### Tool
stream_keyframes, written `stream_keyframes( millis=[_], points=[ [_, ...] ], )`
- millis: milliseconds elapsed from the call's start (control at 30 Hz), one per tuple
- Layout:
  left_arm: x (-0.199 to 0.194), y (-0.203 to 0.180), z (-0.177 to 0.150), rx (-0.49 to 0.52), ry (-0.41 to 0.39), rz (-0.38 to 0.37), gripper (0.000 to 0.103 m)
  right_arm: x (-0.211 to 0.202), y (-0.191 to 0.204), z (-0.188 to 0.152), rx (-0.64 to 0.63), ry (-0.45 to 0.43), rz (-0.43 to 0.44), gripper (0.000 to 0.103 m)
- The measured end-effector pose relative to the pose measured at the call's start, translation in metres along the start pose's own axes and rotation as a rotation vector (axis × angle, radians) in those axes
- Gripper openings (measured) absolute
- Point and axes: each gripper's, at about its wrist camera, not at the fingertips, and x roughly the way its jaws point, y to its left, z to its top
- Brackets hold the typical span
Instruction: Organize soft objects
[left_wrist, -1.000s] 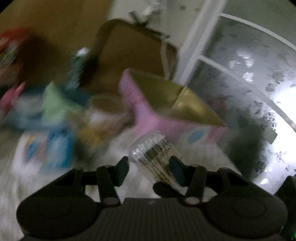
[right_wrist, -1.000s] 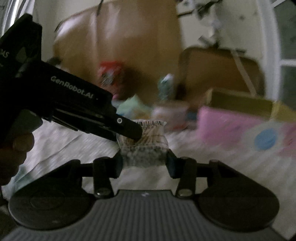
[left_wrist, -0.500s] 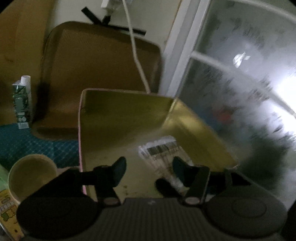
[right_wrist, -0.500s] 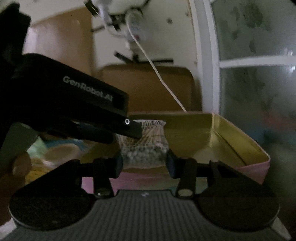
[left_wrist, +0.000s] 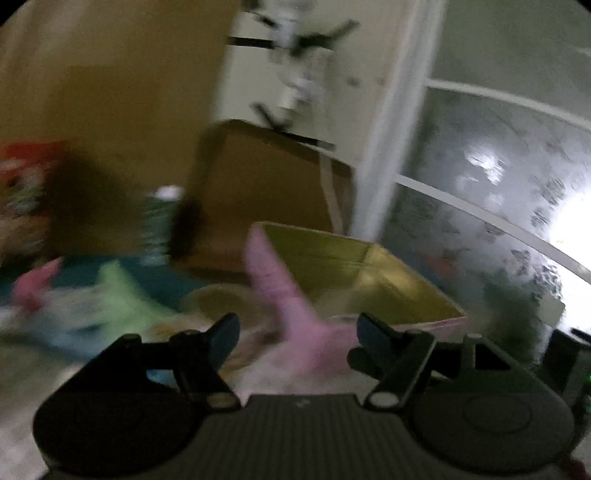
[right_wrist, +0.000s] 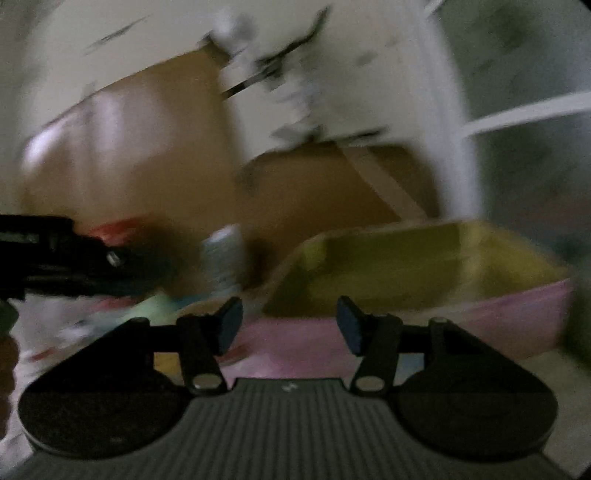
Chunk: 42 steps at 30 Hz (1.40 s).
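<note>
Both views are smeared with motion blur, so only the larger shapes read clearly. The landmark is the box (left_wrist: 354, 280), pink outside and gold inside, open at the top and sitting on a pale cloth (left_wrist: 22, 373).

In the left wrist view the left gripper (left_wrist: 297, 332) hangs in front of the box's near pink corner, its jaws spread apart and opening, with nothing between them; only the pink wall shows through the gap. In the right wrist view the right gripper (right_wrist: 290, 326) sits before the box's long pink side (right_wrist: 480, 317), its jaws likewise apart and opening, with nothing between them. The left gripper's dark body (right_wrist: 74, 262) reaches in well to the left of the box in that view.

The inside of the box is too blurred in both views to tell whether anything lies in it.

Left of the box, a loose pile of soft things (left_wrist: 92, 295) in green, pink, blue and white lies on the cloth, just beyond a round tan bowl (left_wrist: 221, 299) that sits beside the box's left wall. A small carton (right_wrist: 223, 258) stands behind that pile. Behind the box leans a brown case (left_wrist: 266, 192) against the white wall, and a frosted window (left_wrist: 498, 192) stands to the box's right
</note>
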Motion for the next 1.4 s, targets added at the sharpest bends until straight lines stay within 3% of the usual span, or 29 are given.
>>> stream_keyframes(
  millis=[167,367,467,867,933,1000,1167,1400],
  points=[
    [-0.044,0.054,-0.024,-0.119,0.046,0.068,0.07,0.045,0.036,-0.01,-0.051,0.213,0.195,0.059],
    [-0.073,0.08,-0.042,-0.161,0.066,0.077,0.07,0.104,0.05,-0.016,-0.086,0.369,0.258,0.06],
    [-0.075,0.085,-0.046,-0.164,0.073,0.076,0.072,0.118,0.053,-0.017,-0.081,0.423,0.294,0.069],
    [-0.074,0.077,-0.058,-0.178,0.09,0.064,0.072,0.123,0.077,-0.013,-0.084,0.436,0.309,0.073],
    [-0.074,0.075,-0.059,-0.169,0.093,0.063,0.072,0.126,0.079,-0.013,-0.086,0.443,0.286,0.059],
    [-0.075,0.072,-0.058,-0.161,0.093,0.057,0.072,0.123,0.076,-0.012,-0.078,0.452,0.279,0.059],
    [-0.065,0.06,-0.057,-0.145,0.128,-0.014,0.073,0.082,0.07,-0.016,-0.11,0.448,0.284,0.059],
    [-0.012,0.026,-0.061,-0.136,0.278,-0.148,0.073,0.012,0.059,-0.038,-0.212,0.403,0.194,0.058]
  ],
)
